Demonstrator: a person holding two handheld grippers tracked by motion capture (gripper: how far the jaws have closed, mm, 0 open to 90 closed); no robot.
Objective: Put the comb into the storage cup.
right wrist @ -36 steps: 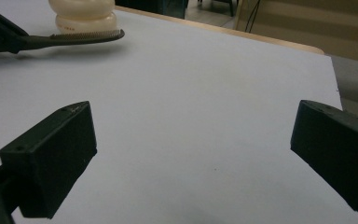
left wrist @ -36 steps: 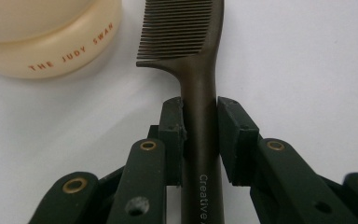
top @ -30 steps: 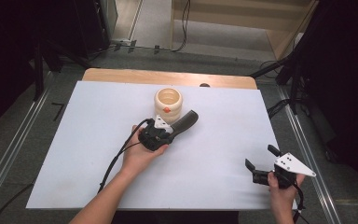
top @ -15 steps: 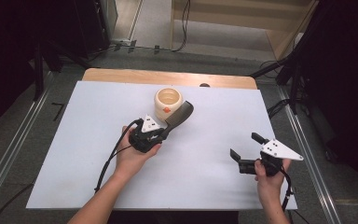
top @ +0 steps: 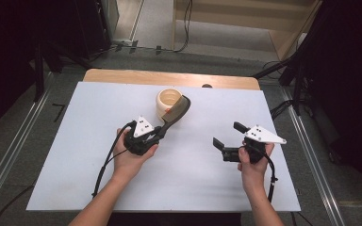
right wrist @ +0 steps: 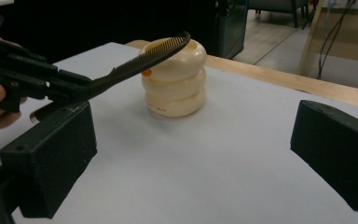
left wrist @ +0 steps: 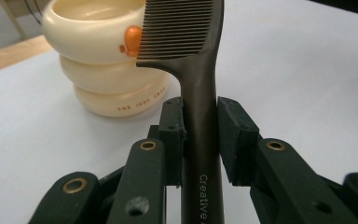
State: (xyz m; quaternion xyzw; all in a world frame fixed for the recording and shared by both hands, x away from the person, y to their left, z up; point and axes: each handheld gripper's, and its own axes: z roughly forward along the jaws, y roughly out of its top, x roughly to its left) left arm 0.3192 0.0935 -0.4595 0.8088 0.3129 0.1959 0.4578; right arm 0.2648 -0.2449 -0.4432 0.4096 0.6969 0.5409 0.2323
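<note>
Left gripper [top: 162, 127] has its jaws clamped on the dark comb [top: 176, 113], toothed end up over the cream cup's [top: 168, 101] rim near the table's 12 o'clock edge, right gripper [top: 226, 139] jaws wide apart.

comb [left wrist: 200, 84] tip cut off by top edge, cup [left wrist: 107, 60] lettering blurred

Black two-jaw claw [left wrist: 200, 135], brass-coloured rivets, grey three-cornered top plate [top: 143, 126].
</note>
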